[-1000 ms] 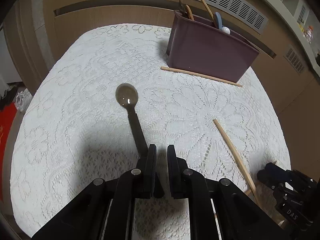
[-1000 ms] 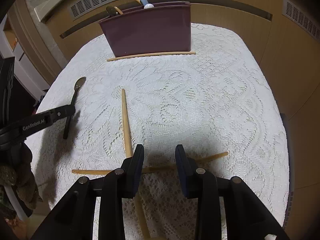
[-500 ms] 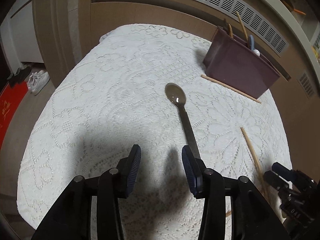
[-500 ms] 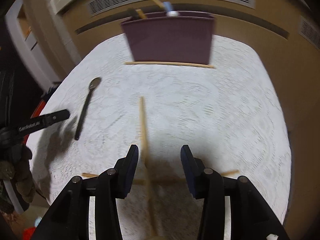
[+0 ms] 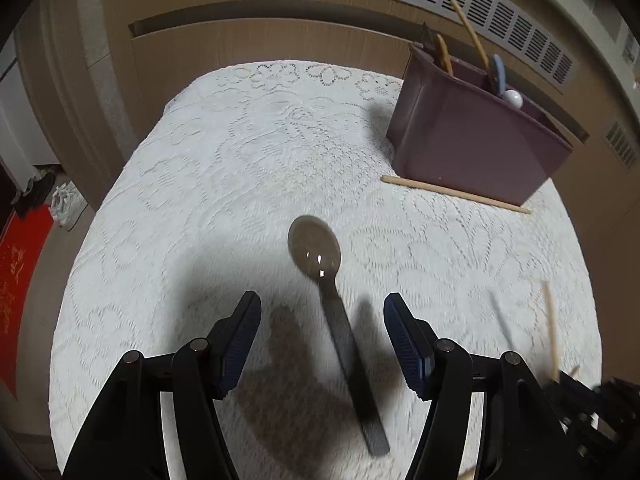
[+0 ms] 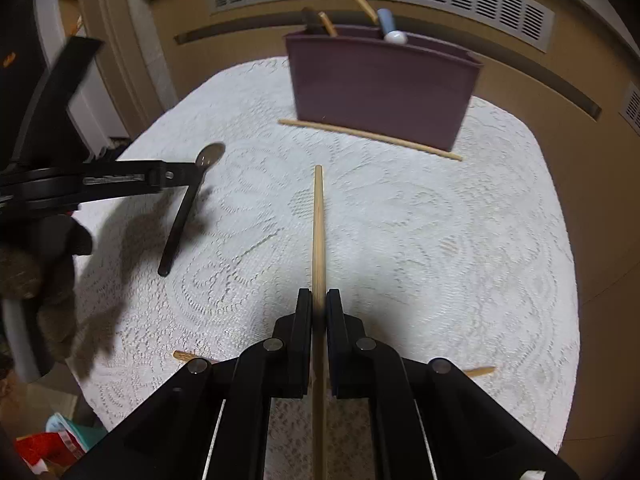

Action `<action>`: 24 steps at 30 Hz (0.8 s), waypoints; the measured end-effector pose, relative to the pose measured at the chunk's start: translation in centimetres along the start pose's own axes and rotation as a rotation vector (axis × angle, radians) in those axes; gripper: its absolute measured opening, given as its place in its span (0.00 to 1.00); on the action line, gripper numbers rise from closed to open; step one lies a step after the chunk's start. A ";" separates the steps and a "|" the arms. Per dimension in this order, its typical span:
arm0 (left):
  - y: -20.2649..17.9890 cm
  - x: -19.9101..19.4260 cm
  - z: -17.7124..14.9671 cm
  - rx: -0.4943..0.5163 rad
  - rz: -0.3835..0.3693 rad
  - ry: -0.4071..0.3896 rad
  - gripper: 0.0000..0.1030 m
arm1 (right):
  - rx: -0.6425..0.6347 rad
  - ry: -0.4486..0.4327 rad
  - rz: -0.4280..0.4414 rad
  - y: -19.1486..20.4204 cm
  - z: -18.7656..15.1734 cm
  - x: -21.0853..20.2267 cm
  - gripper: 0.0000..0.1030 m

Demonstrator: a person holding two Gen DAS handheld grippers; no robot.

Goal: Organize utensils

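Right gripper (image 6: 319, 310): jaws, apart a second ago, now clamped on wooden chopstick (image 6: 318, 220), ready for purple holder (image 6: 380, 88). Left gripper (image 5: 322, 320): jaws opening, now straddling dark spoon (image 5: 332, 304) flat on lace cloth (image 5: 200, 184), ungripped.

Ahead of the left gripper (image 5: 322, 328), whose jaws are opening, white lace tablecloth (image 5: 208, 184) lies bare to its left. The dark long-handled spoon (image 5: 332, 304) lies between the jaws. Far ahead to its right, the upright maroon plastic utensil bin (image 5: 472, 140) blocks passage, a pale wooden chopstick (image 5: 452, 192) along its base.
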State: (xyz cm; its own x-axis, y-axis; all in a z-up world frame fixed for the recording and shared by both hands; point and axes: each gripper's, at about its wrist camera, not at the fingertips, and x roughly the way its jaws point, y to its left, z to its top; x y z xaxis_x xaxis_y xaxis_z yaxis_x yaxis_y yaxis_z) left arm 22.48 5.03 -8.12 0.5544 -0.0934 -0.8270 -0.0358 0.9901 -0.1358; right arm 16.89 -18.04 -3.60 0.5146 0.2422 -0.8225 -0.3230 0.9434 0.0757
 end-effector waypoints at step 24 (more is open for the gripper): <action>-2.3 -1.2 -0.3 0.091 0.046 -0.062 0.33 | 0.100 -0.048 0.018 -2.2 -0.5 -3.1 0.07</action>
State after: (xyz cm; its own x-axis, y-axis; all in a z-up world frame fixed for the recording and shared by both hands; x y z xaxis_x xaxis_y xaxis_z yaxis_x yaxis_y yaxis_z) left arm 21.68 2.87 -7.01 0.6044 -0.0437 -0.7955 0.0113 0.9989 -0.0463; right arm 15.61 -21.00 -1.56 0.5472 0.2678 -0.7930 -0.2531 0.9560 0.1483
